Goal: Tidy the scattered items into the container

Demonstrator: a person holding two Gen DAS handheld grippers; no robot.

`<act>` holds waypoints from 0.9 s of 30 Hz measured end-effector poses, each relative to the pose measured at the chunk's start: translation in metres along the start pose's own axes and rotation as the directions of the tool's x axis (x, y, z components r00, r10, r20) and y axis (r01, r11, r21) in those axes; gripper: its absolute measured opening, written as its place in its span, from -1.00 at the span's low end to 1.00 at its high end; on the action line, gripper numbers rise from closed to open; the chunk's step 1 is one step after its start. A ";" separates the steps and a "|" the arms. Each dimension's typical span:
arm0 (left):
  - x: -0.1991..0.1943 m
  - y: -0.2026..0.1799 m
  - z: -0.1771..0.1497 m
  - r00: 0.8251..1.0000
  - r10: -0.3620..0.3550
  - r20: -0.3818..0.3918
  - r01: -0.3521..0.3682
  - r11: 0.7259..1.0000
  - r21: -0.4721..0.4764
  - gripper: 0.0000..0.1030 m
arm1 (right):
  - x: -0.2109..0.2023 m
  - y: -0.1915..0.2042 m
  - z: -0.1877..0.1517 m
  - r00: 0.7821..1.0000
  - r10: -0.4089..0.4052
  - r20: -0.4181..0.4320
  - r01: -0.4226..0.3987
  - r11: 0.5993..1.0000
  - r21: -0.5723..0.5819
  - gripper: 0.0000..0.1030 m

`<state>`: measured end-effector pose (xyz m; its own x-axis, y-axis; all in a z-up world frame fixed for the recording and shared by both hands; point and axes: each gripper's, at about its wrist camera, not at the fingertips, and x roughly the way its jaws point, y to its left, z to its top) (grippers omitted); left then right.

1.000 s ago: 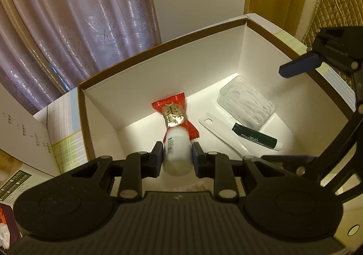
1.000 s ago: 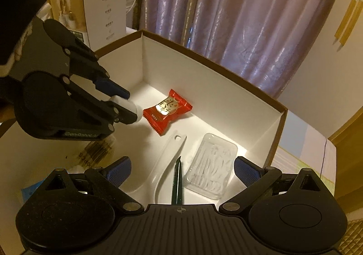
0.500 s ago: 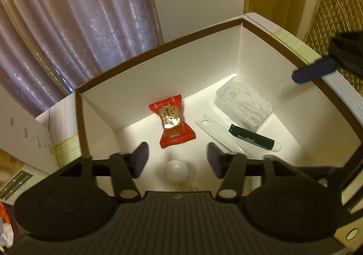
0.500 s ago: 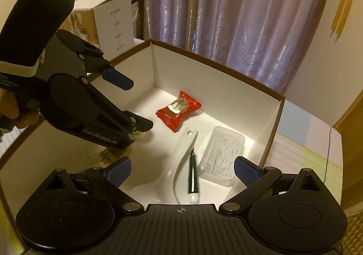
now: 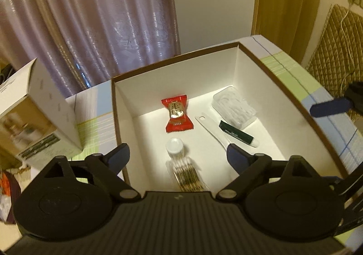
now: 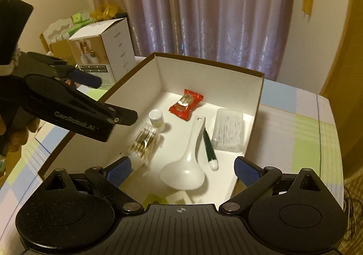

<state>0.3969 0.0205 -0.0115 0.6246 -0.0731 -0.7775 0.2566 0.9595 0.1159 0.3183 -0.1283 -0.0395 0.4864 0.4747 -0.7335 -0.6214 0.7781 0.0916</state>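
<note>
The white box with a brown rim (image 5: 174,60) (image 6: 211,63) holds a red candy packet (image 5: 178,113) (image 6: 186,104), a white spoon (image 6: 188,159) (image 5: 211,128), a dark green tube (image 5: 237,133) (image 6: 209,145), a clear plastic case (image 5: 233,108) (image 6: 229,131), a small white bottle (image 5: 174,146) (image 6: 157,119) and a bag of cotton swabs (image 5: 188,175) (image 6: 145,139). My left gripper (image 5: 178,156) is open and empty above the box's near-left part. My right gripper (image 6: 182,170) is open and empty above the near end.
A printed carton (image 5: 34,114) (image 6: 104,51) stands on the checked tablecloth (image 6: 295,128) left of the box. Curtains (image 5: 90,17) hang behind. A quilted cushion (image 5: 335,51) is at the right. The left gripper's body (image 6: 68,105) hangs over the box's left wall.
My left gripper opened, let go of the small white bottle into the box, and rose back. The right gripper also pulled back and up. The cotton swab bag now shows in the box.
</note>
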 end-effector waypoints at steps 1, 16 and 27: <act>-0.006 -0.001 -0.002 1.000 0.001 0.001 -0.001 1.000 -0.012 0.78 | -0.004 0.002 -0.003 1.000 0.000 0.005 0.000 1.000 0.011 0.98; -0.085 -0.024 -0.041 1.000 0.014 0.024 -0.011 0.992 -0.129 0.87 | -0.053 0.033 -0.037 0.999 -0.010 0.042 0.005 0.995 0.102 0.98; -0.127 -0.036 -0.067 0.997 0.065 0.039 -0.058 0.985 -0.162 0.94 | -0.078 0.057 -0.054 0.998 -0.039 0.050 0.033 0.993 0.117 0.98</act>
<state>0.2587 0.0132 0.0412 0.6680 -0.0214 -0.7438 0.0974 0.9935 0.0588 0.2120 -0.1435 -0.0131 0.5400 0.4641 -0.7021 -0.5292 0.8359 0.1454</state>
